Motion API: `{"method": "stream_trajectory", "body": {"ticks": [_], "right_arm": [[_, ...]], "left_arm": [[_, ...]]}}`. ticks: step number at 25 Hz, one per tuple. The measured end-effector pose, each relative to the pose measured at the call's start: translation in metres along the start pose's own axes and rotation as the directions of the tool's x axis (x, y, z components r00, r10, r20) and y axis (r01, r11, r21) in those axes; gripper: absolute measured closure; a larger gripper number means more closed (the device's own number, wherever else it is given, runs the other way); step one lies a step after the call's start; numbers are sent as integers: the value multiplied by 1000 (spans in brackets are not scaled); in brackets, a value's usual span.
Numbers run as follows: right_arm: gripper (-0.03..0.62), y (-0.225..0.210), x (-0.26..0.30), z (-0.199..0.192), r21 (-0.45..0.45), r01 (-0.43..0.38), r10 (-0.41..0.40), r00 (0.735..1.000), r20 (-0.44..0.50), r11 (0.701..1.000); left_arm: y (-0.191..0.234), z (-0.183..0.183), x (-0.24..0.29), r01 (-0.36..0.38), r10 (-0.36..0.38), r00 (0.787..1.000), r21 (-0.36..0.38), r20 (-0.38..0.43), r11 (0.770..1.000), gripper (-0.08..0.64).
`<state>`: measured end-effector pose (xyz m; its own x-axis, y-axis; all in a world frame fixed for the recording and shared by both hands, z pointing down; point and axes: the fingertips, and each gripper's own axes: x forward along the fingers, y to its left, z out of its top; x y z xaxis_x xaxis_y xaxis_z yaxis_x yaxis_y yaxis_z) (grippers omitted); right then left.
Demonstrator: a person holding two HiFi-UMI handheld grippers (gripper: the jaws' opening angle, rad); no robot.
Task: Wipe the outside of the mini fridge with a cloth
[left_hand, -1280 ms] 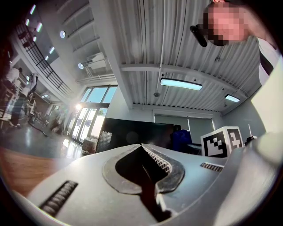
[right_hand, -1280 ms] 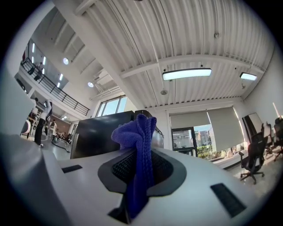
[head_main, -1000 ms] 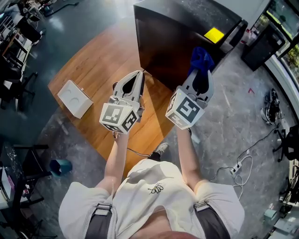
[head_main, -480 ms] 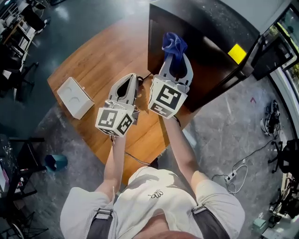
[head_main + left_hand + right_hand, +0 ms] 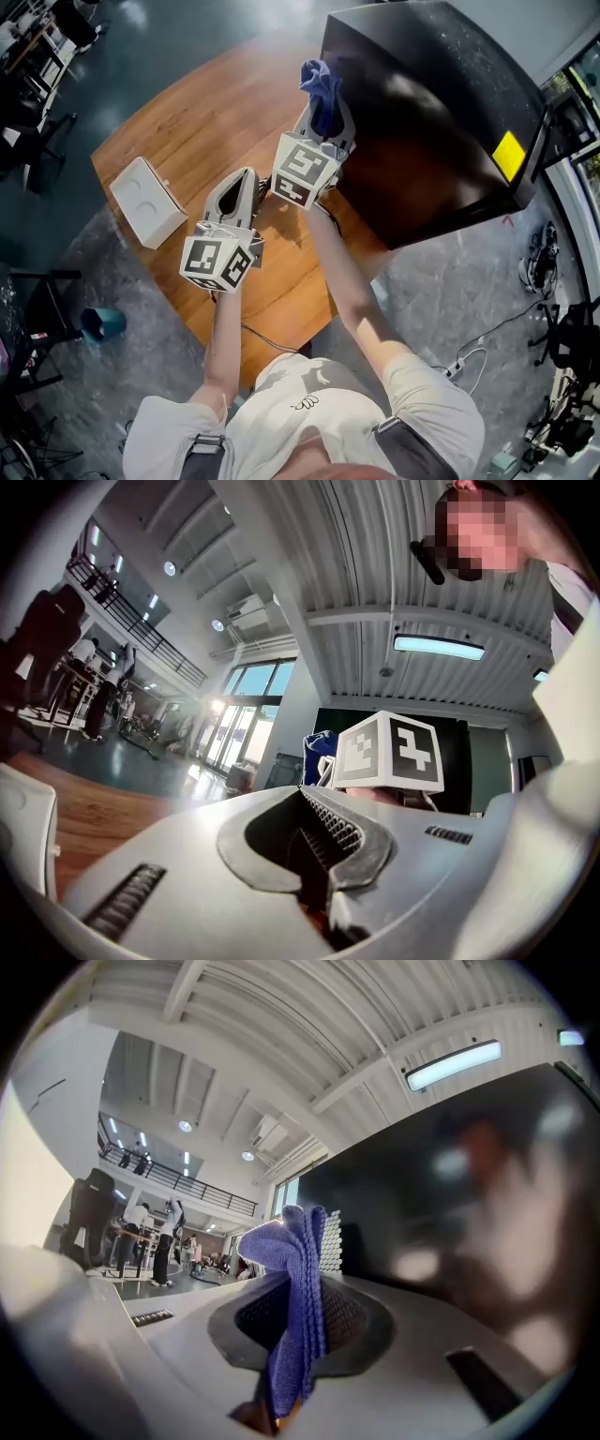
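Wiping looks under way: the right claw grips the crumpled blue cloth at the glossy black mini fridge's left edge — next, drag it across that side. The left claw is clenched, empty, above the round wooden surface.

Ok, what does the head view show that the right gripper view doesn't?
Only the head view: the table, white box, left gripper and a yellow sticker. Only the right gripper view: a ceiling light, people standing far off. Both: the right gripper shut on the blue cloth, by the black fridge.
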<state>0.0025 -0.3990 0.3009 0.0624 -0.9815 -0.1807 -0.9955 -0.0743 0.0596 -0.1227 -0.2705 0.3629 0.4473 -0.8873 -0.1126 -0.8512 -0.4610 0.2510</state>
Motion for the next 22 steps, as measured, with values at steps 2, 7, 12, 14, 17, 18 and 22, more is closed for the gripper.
{"method": "stream_trajectory", "body": {"ticks": [2, 7, 12, 14, 17, 18, 22], "right_arm": [[529, 11, 10, -7, -42, -15, 15, 1000, -3, 999], [529, 28, 24, -15, -117, -18, 18, 1000, 3, 993], [529, 19, 27, -17, -126, 17, -17, 1000, -2, 992], [529, 18, 26, -21, -126, 20, -21, 1000, -8, 992], [529, 14, 22, -23, -124, 25, -28, 999, -18, 992], [529, 12, 19, -22, -124, 28, -31, 999, -19, 992], [529, -5, 4, -15, -114, 59, -61, 998, -18, 992]], "left_arm": [[8, -2, -1, -14, 14, 1000, -4, 0, 1000, 555], [17, -1, -3, -39, 39, 999, -2, 9, 999, 555], [20, -1, -4, -53, 53, 999, 12, 13, 999, 555], [20, -1, -4, -54, 54, 998, 9, 12, 999, 555], [18, 3, -5, -50, 49, 999, 11, 20, 999, 555], [16, 5, -5, -48, 47, 999, 15, 24, 999, 555], [6, 13, -9, -37, 36, 999, 24, 32, 999, 555]]}}
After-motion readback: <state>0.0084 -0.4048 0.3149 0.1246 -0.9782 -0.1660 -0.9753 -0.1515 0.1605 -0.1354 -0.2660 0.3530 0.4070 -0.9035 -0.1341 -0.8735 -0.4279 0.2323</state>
